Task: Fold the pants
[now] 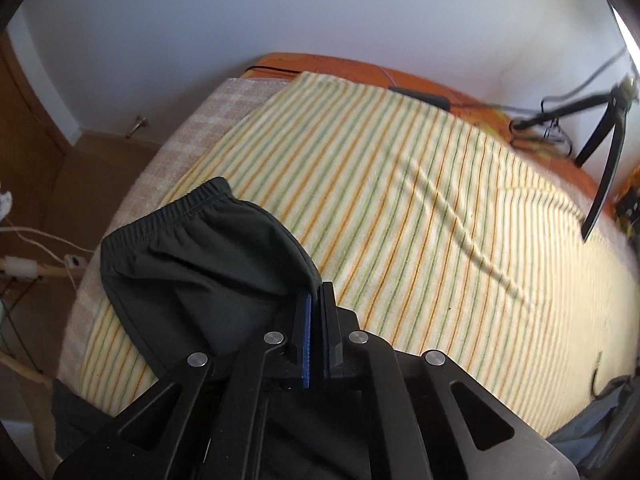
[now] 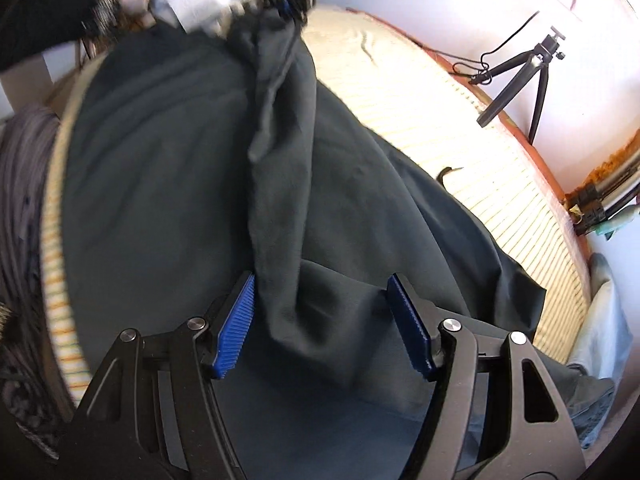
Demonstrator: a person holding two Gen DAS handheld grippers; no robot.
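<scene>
- One pair of dark pants point(image 2: 168, 184) lies on one bed under a striped cover point(image 1: 420, 216); two grippers work it, and one small tripod point(image 2: 524, 72) stands at the far edge of the bed by the wall.
- The left gripper point(image 1: 317, 300) has its blue pads pressed together, pinching a fold of the pants beside the elastic waistband point(image 1: 168, 216).
- The right gripper point(image 2: 322, 320) stands spread, with a raised ridge of cloth between its pads point(image 2: 236, 320); the left pad touches the ridge, the right pad sits apart from it.
- The waistband end lies near the bed's left edge; the pants' near part hangs over the front edge.
- A broad stretch of striped cover lies bare between the pants and the tripod.
</scene>
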